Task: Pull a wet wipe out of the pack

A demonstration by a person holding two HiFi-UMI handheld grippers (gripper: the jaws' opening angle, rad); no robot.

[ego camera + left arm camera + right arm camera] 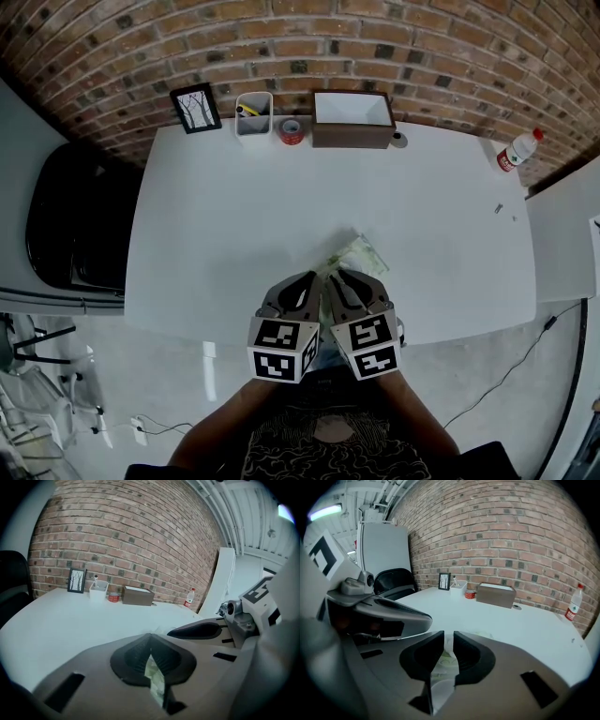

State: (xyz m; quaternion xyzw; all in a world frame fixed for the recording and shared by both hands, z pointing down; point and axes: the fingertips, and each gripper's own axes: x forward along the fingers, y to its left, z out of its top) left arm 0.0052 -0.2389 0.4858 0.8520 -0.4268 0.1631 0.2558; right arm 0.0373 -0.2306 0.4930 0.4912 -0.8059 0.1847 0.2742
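The pack [359, 255] lies flat on the table [234, 216], just ahead of both pairs of jaws, and its near part goes under them. The left gripper [151, 645] has its jaws closed together on a thin greenish strip, which I take for the pack's edge. The right gripper [449, 641], touching or almost touching the left one, is closed to a narrow slit with a white crumpled sheet in it, probably the wipe [440, 686]; I cannot be fully sure. The wipe should be light, soft and damp, so it can stretch or tear if only a small corner is pinched, and a deeper bite seems safer. The pack is also light and its film is slippery, so I think it will lift together with the wipe unless the left jaws hold it firm at the seam. Behind the jaws the table edge is very near, and the pack could slide off there. Ahead of the jaws and to both sides the top is bare, and above is free room for the pull.
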